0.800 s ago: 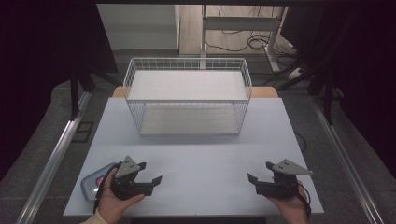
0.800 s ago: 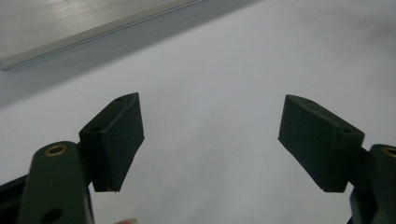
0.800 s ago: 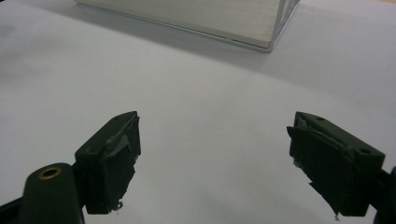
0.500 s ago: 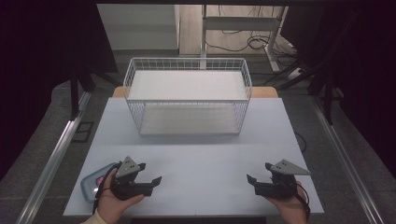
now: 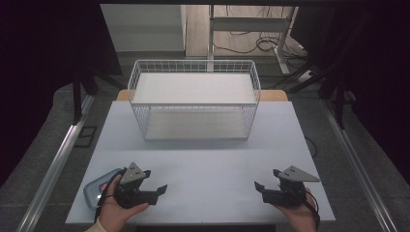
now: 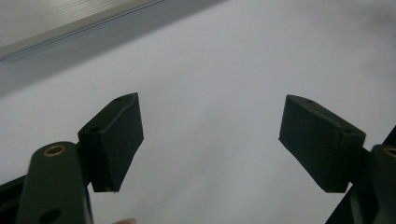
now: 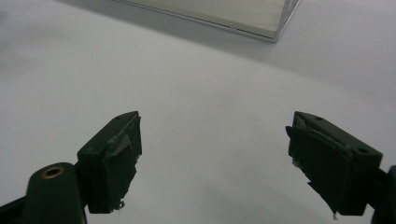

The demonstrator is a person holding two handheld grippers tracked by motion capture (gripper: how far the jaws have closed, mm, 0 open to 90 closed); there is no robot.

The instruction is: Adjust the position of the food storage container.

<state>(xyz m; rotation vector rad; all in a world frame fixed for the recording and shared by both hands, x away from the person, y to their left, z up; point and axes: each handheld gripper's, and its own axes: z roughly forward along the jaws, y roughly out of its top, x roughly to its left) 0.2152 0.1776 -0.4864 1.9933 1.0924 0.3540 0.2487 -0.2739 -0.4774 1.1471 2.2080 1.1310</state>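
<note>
My left gripper (image 5: pixel 161 188) rests near the table's front left, held in a hand and pointing toward the middle. Its jaws stand wide open with only bare white table between them in the left gripper view (image 6: pixel 210 135). My right gripper (image 5: pixel 259 186) sits near the front right, also in a hand and pointing inward. It is open too, with nothing between its black pads (image 7: pixel 212 154). A white wire basket (image 5: pixel 194 99) stands at the back middle of the table; nothing shows inside it.
A clear lidded container (image 5: pixel 99 189) with something pink and dark inside lies at the front left corner, just left of my left hand. The white table (image 5: pixel 208 164) lies bare between the grippers and the basket. A metal rail (image 5: pixel 58 162) runs along the floor on the left.
</note>
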